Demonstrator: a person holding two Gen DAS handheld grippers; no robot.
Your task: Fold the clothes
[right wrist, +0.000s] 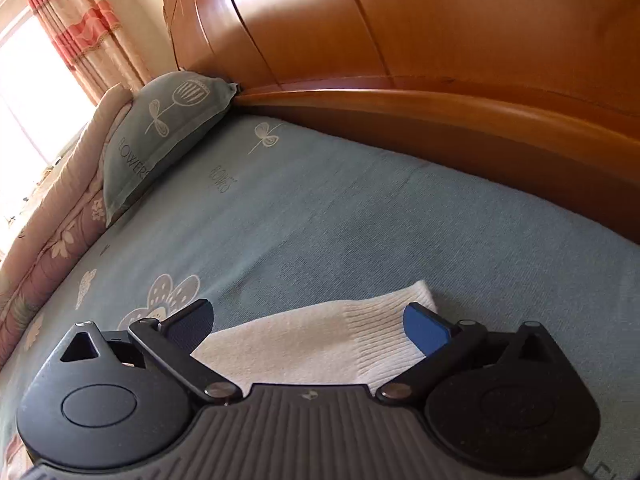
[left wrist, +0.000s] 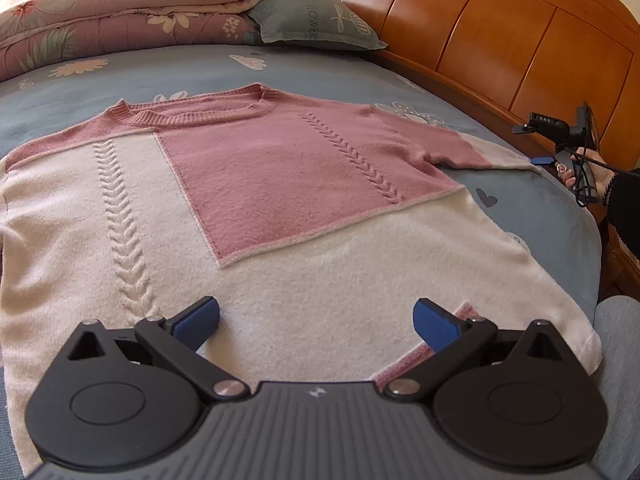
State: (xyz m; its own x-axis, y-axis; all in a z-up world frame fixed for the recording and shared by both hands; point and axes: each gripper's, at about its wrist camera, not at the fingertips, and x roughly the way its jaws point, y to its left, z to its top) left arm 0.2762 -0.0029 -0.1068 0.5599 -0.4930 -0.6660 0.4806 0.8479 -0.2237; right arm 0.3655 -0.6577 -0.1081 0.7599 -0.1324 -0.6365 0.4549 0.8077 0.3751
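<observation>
Pink-and-cream knit sweater point(left wrist: 248, 200) lies flat, front up, on the blue flowered bedsheet point(left wrist: 520, 208), collar toward the folded quilt point(left wrist: 120, 12) at the far edge of the bed, hem at the near edge. Nothing folded yet by the look of it, so this reads as the start: sleeve fold first.

Left gripper point(left wrist: 316, 322) hovers over the cream hem near the bed's near edge, jaws wide apart, holding nothing. Right gripper point(right wrist: 308, 320) sits over the cream ribbed sleeve cuff point(right wrist: 360, 336) on the headboard side of the bed, jaws also spread wide, cuff between them but not pinched.

Next move likely calls for the right claw to drop and close on the cuff, then carry the sleeve across the body; left should pin or grab the hem.

Left view shows the whole sweater, the pillow point(left wrist: 316, 20), the wooden headboard point(left wrist: 500, 40), and the person's hand point(left wrist: 588, 176) holding the right tool. Right view shows only the cuff, the sheet, the curtain point(right wrist: 76, 16); sweater body is out of frame.
</observation>
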